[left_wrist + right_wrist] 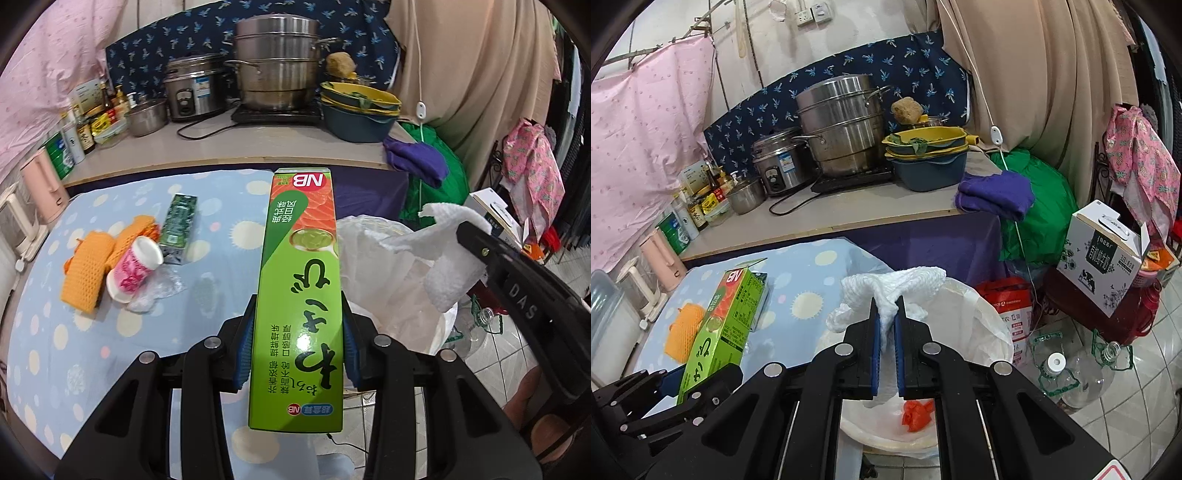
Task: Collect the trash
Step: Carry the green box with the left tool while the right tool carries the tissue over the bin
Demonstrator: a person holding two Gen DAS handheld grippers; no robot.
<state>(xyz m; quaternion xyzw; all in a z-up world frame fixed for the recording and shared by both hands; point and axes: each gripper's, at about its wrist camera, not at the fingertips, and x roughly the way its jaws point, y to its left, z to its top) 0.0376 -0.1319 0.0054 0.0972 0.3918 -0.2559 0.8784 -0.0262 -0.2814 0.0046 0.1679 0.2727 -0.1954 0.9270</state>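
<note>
The left gripper [299, 350] is clamped on a long green cardboard box with an orange salmon print [301, 295], held above the right edge of the table with the blue spotted cloth [48, 332]. The right gripper [886, 332] is pinched tight on a crumpled white paper towel [897, 284] over the white plastic bin liner [990, 317], a red scrap [916, 413] lying inside. Orange foam netting [86, 269], a pink-and-white tub [135, 267] and a dark green carton [179, 229] lie near the table's left edge.
</note>
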